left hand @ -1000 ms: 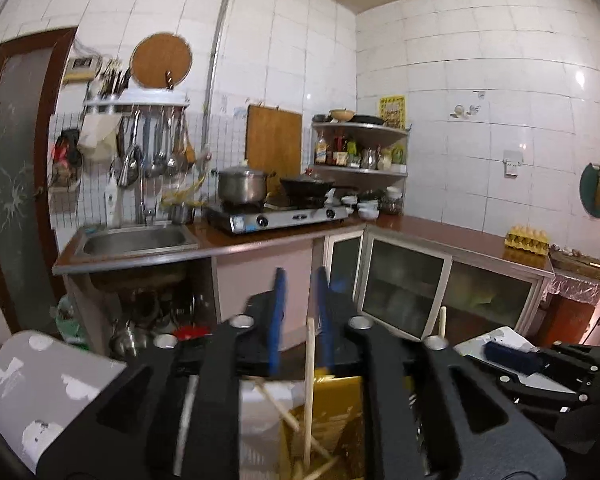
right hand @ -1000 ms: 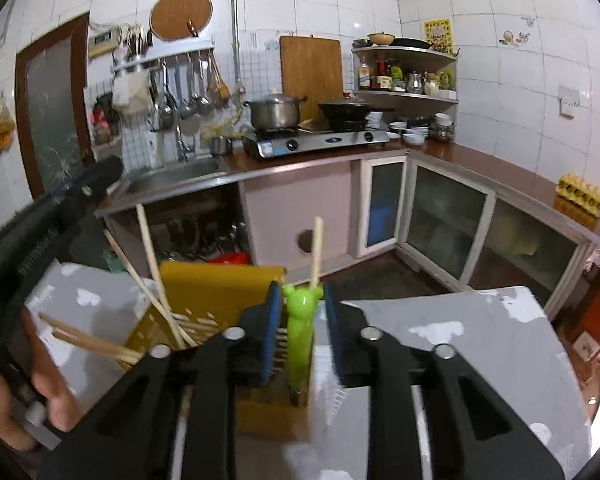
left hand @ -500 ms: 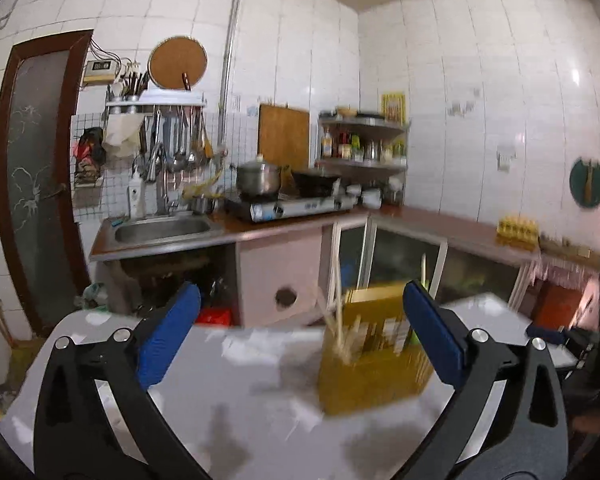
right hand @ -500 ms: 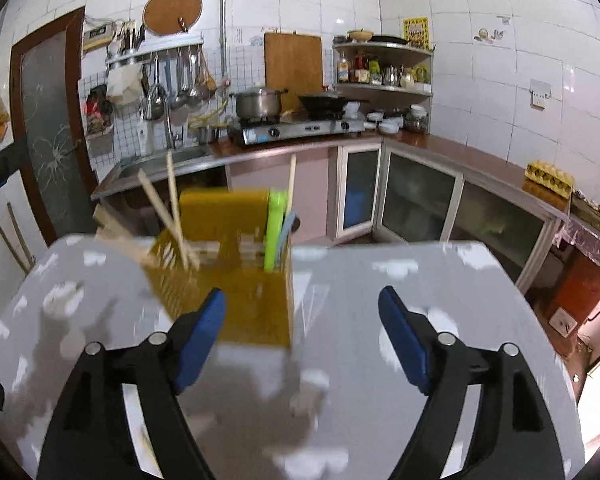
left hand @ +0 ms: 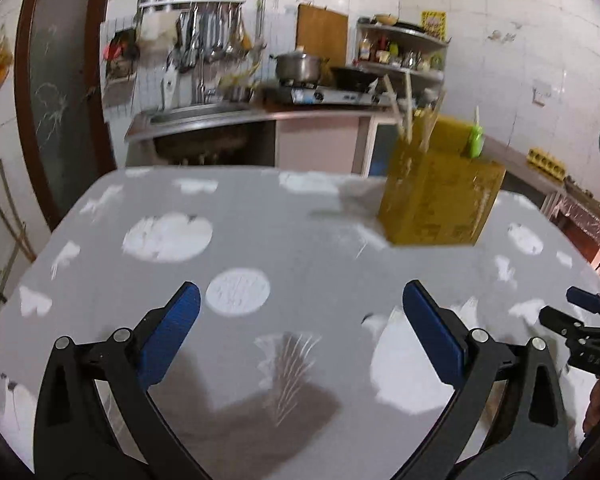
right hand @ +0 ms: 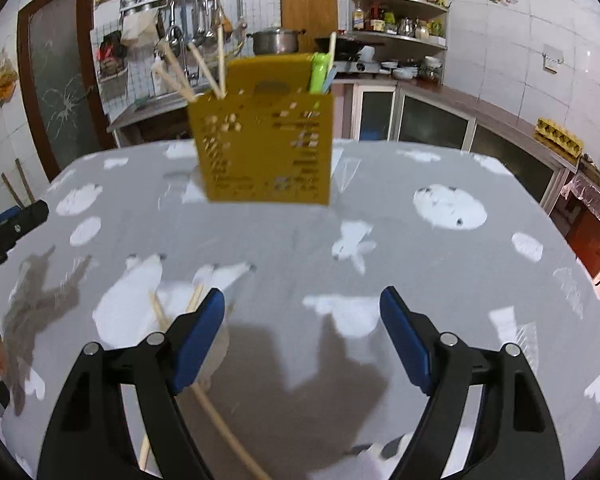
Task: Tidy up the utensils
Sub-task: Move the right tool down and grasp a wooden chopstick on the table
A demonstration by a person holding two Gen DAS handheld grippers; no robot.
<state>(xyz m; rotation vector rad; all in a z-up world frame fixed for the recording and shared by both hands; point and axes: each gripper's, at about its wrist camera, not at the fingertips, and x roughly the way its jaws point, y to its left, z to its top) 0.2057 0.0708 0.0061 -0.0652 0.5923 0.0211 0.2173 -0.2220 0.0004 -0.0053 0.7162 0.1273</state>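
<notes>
A yellow perforated utensil holder (right hand: 266,148) stands on the grey patterned table (right hand: 440,264); it also shows in the left wrist view (left hand: 436,196). Several wooden chopsticks (right hand: 204,72) lean out of its left side and a green utensil (right hand: 318,72) stands in its right side. Loose chopsticks (right hand: 204,396) lie on the table under my right gripper's left finger. My right gripper (right hand: 302,332) is open and empty, well back from the holder. My left gripper (left hand: 300,332) is open and empty over the table.
The right gripper's tip shows at the right edge of the left wrist view (left hand: 584,320). The left gripper's tip and a hand show at the left edge of the right wrist view (right hand: 8,228). Behind the table are a sink counter (left hand: 204,120), stove (left hand: 324,94) and cabinets.
Both grippers opened and pulled back from the holder. The right gripper let go of the green utensil, which now stands in the holder. The left let go of a chopstick.
</notes>
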